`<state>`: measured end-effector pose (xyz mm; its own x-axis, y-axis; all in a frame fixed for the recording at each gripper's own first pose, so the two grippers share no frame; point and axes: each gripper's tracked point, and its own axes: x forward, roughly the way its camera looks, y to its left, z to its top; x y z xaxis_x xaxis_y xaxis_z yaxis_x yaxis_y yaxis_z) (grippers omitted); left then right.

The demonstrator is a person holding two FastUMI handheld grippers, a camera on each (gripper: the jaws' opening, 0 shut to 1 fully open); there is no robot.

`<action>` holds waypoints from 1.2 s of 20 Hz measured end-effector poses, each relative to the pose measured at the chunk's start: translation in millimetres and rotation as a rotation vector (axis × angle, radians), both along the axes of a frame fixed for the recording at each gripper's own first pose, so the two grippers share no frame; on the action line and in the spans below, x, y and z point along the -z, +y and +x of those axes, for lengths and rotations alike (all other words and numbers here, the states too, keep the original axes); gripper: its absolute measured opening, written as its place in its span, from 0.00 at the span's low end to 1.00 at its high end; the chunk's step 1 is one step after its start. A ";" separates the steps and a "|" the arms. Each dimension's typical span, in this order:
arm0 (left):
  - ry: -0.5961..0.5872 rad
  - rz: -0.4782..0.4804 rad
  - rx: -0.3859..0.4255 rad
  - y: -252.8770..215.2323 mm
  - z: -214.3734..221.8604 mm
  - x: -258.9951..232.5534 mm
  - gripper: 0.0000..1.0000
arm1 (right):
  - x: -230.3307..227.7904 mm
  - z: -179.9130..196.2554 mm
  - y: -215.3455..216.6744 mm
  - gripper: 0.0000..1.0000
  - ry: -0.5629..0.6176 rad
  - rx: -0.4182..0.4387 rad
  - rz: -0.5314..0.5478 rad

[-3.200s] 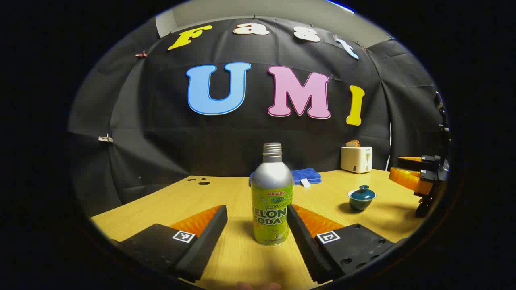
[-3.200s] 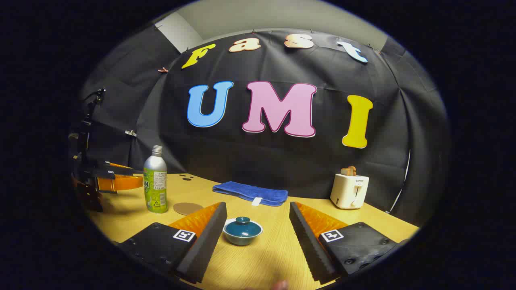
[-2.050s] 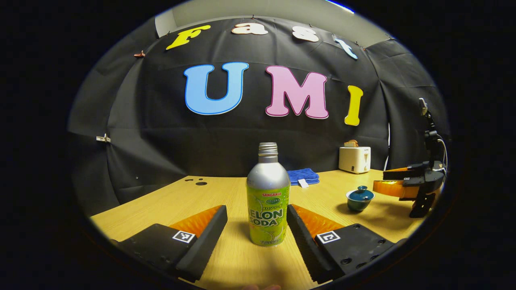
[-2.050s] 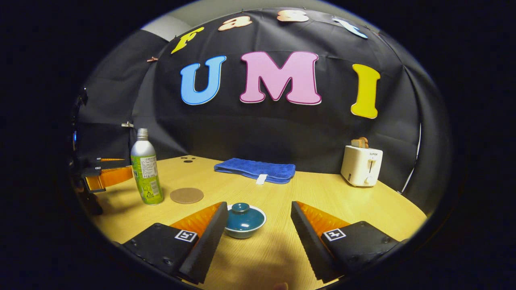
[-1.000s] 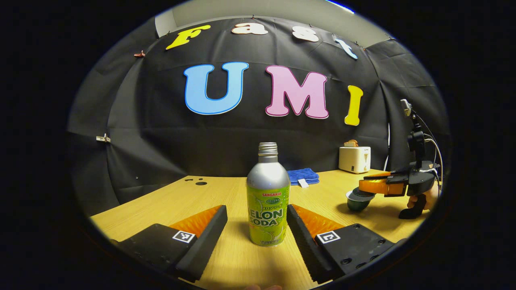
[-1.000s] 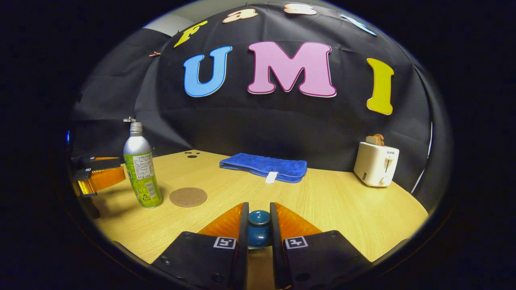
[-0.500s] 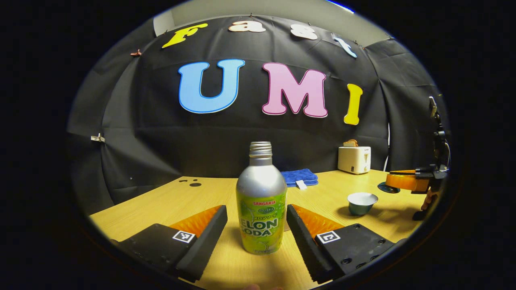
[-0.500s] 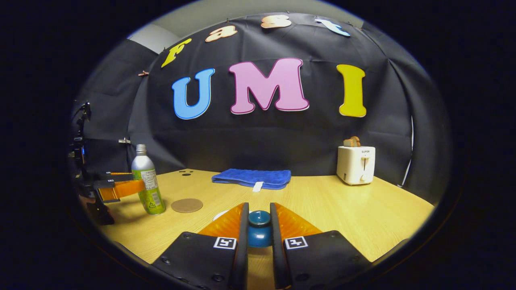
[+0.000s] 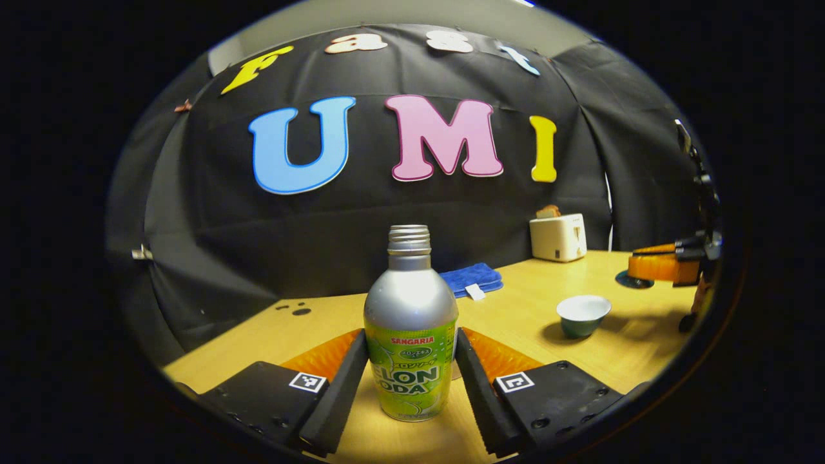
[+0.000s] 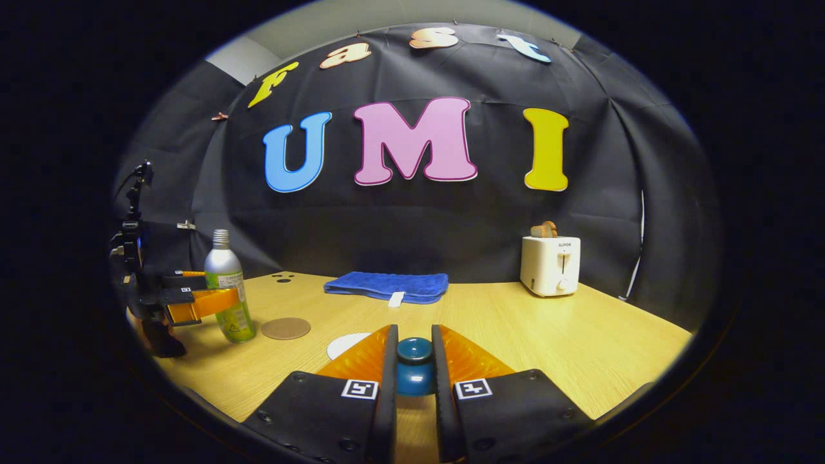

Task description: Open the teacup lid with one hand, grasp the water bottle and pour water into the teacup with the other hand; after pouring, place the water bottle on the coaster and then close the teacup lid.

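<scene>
Two changes: lid's off, and the bottle just got pinched.
Lid: right gripper (image 10: 412, 380) fingers clamp the knob of the teal ceramic teacup lid (image 10: 414, 367), held off to the side, clear of the cup.
Cup: small teal teacup with white inside (image 9: 582, 314) sits open on the wooden tabletop (image 9: 515, 322).
Bottle: left gripper (image 9: 410, 380) fingers, wide a moment ago, now press both sides of the silver-and-green metal water bottle (image 9: 410, 335), which looks like it's on the tabletop.
Coaster: round brown cork coaster (image 10: 285, 328) just beside the bottle.
Meaning: probably lift and pour next.

Left hand-held gripper (image 9: 410, 374): black screw-fastened finger bases, each with a square tag; right hand-held gripper (image 10: 412, 374) identical.
</scene>
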<state>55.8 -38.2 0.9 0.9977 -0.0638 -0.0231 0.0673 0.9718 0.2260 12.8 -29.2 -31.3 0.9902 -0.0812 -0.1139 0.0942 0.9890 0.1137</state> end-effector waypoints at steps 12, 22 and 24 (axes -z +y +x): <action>-0.056 0.895 0.085 -66.0 20.0 -25.8 0.80 | 0.5 -3.2 -3.5 0.29 0.002 0.003 -0.001; -0.055 1.264 0.117 -87.3 45.3 -26.0 0.80 | 4.7 -26.5 -73.0 0.29 0.012 0.116 -0.010; -0.055 1.327 0.118 -87.6 48.3 -24.3 0.80 | 4.8 -27.6 -77.4 0.29 0.012 0.126 -0.011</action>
<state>104.2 -125.8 25.2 0.9895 -0.1095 -0.0947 0.0958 0.0043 0.9954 -14.8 -106.6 -36.1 0.9706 -0.2059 -0.1244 0.2188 0.9705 0.1008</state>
